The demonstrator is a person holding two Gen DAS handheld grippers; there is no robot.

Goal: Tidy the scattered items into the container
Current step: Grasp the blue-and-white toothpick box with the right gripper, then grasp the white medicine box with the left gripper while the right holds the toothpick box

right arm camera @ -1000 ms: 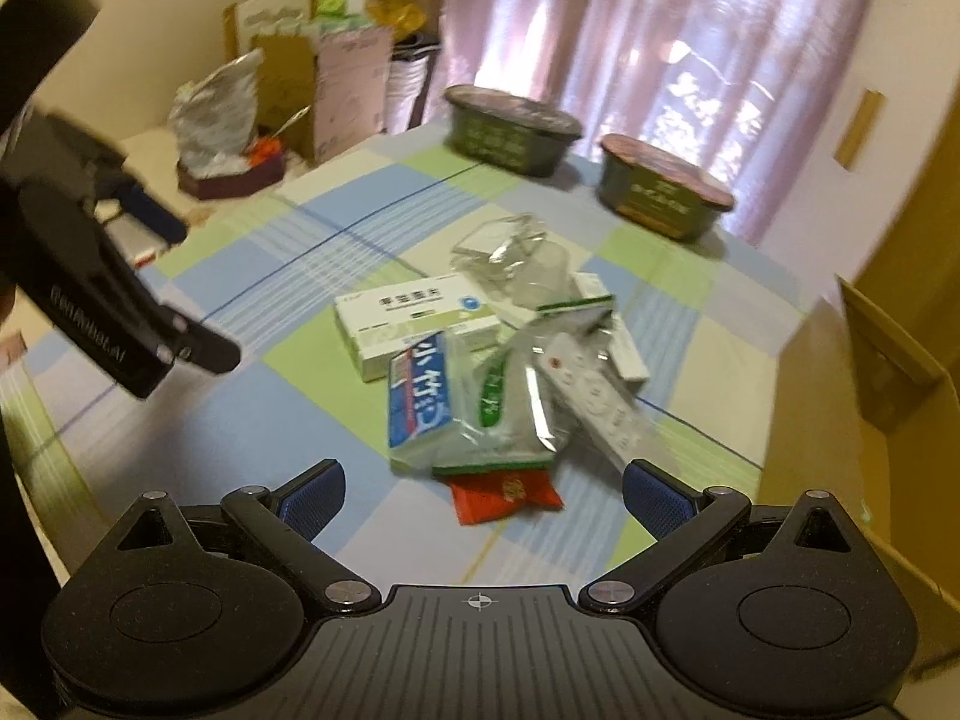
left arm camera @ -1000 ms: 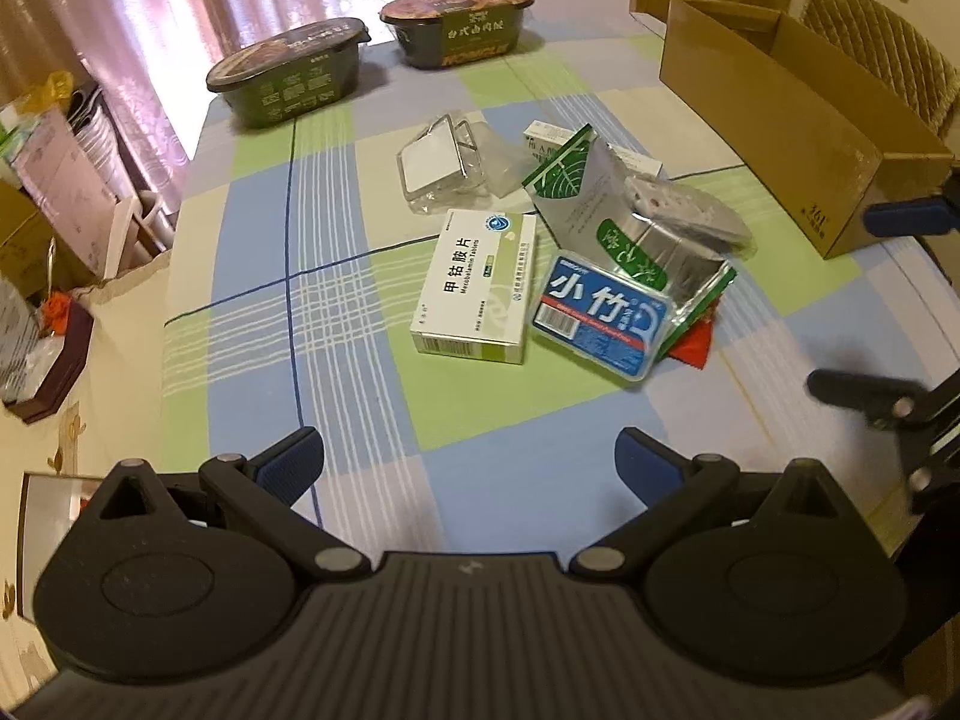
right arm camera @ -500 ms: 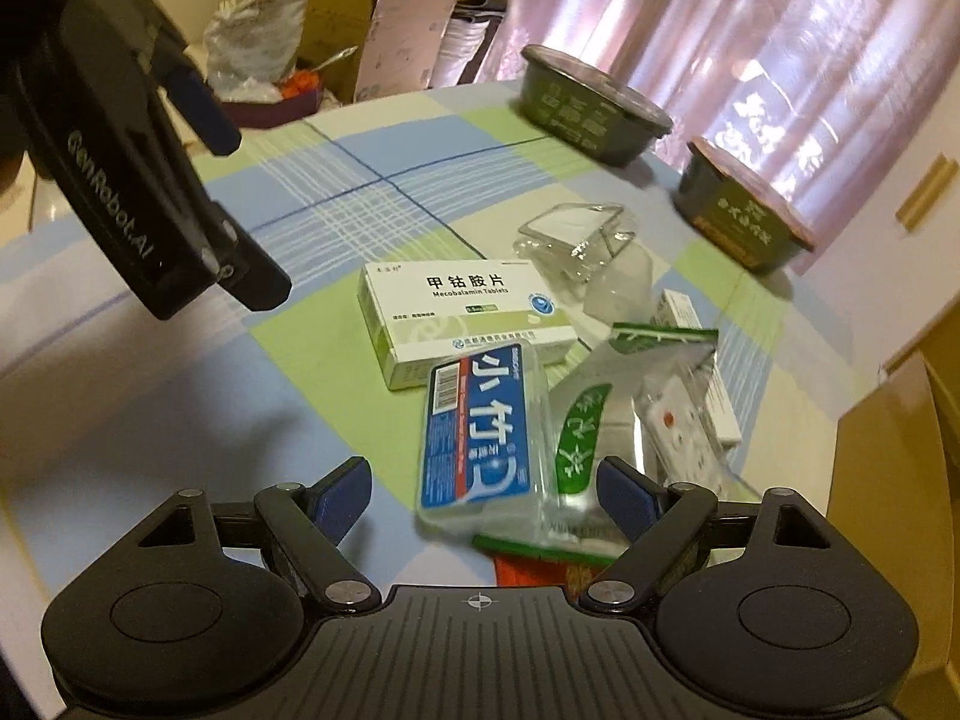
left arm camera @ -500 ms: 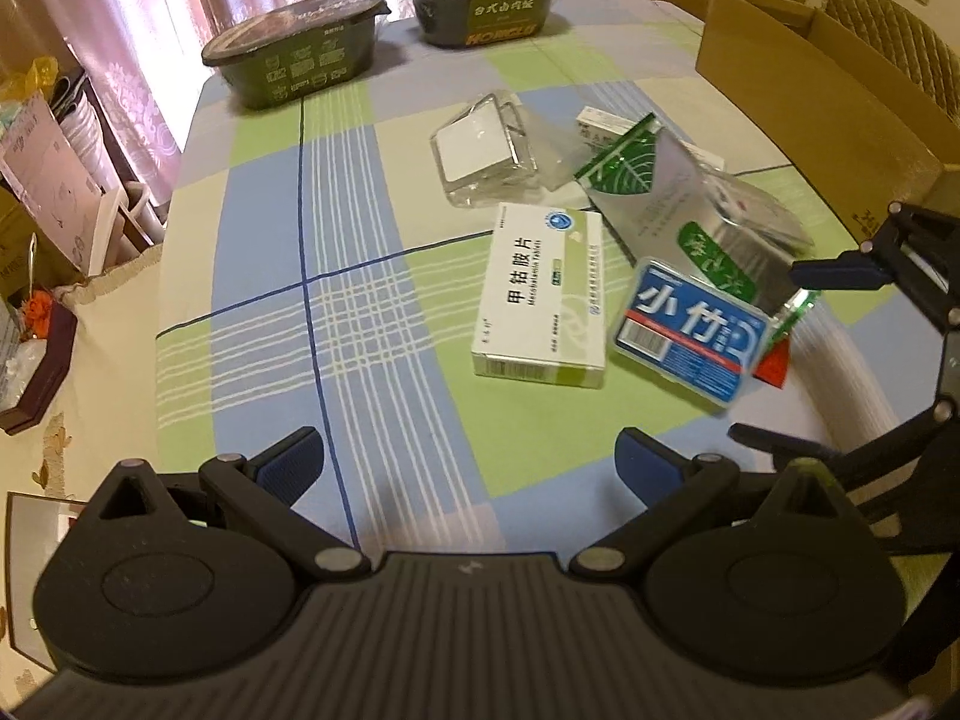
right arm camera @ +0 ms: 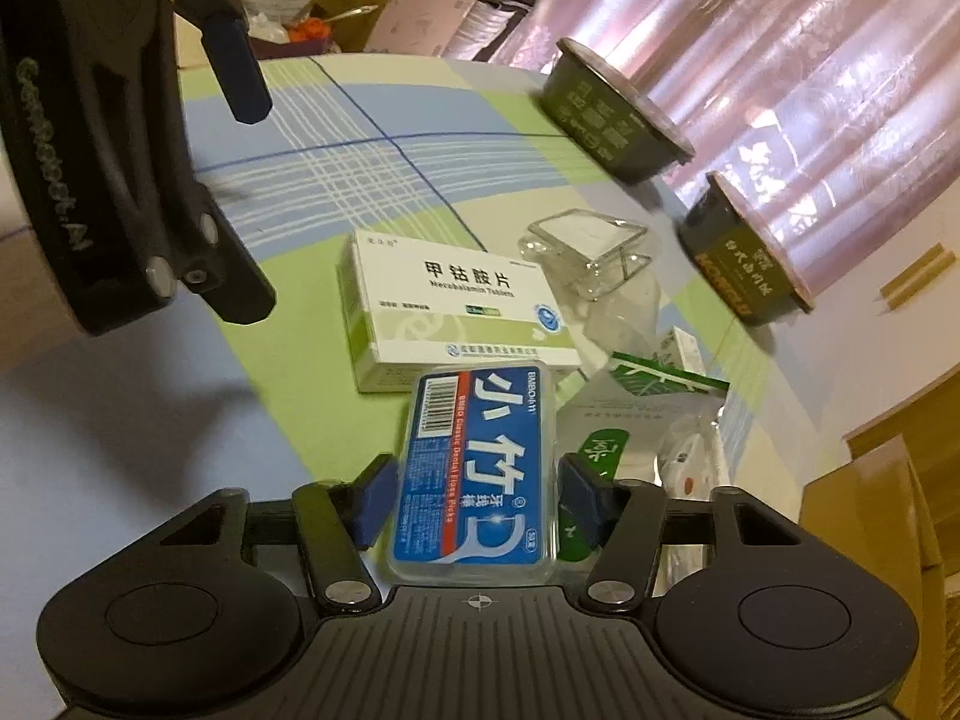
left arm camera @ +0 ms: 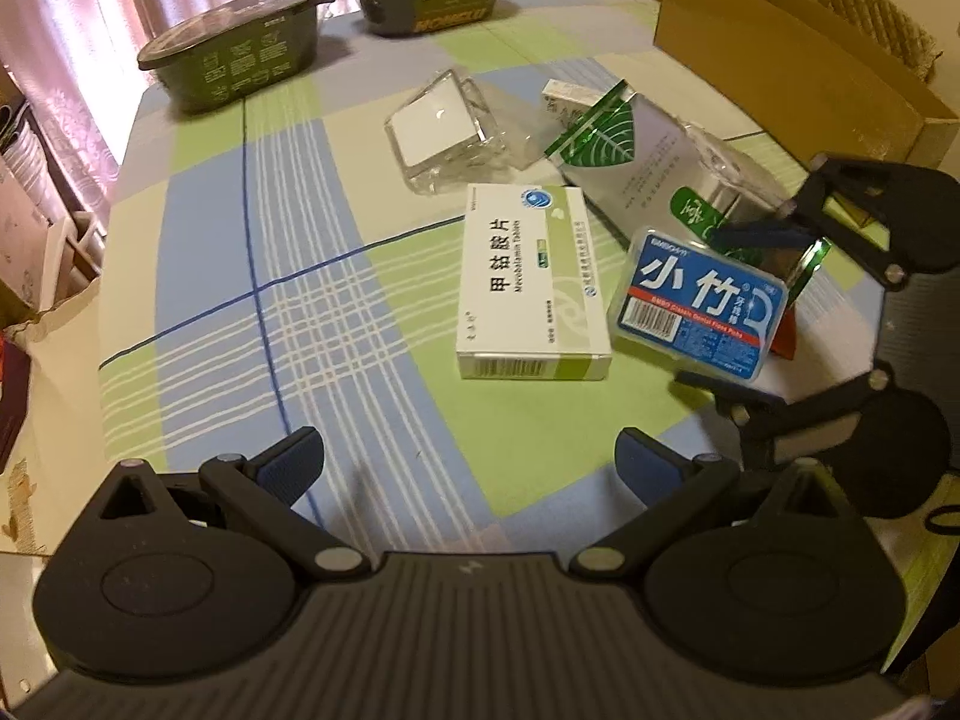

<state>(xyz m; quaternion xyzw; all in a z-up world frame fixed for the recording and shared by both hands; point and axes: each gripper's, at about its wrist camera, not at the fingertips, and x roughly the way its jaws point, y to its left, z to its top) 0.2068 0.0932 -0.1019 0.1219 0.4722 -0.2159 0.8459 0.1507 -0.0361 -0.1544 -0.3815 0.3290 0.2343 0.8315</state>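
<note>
We judge the tidying barely begun: right gripper (right arm camera: 474, 504) brackets the dental floss pick case (right arm camera: 477, 474), contact unclear; left gripper (left arm camera: 468, 459) wide, empty. Medicine box (left arm camera: 531, 285), foil pouch (left arm camera: 654, 168) lie outside the cardboard box (left arm camera: 798, 66).

A glossy clear plastic floss box (right arm camera: 474, 474) is gleaming; the paper medicine carton (left arm camera: 531, 288) and checked cloth tablecloth (left arm camera: 288, 300) are looking matt.

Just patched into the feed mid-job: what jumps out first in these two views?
The right gripper brackets the blue floss-pick case at the near edge of the pile, pads beside its sides. Just behind lies the white medicine box, and the open cardboard box waits at the table's far right.
</note>
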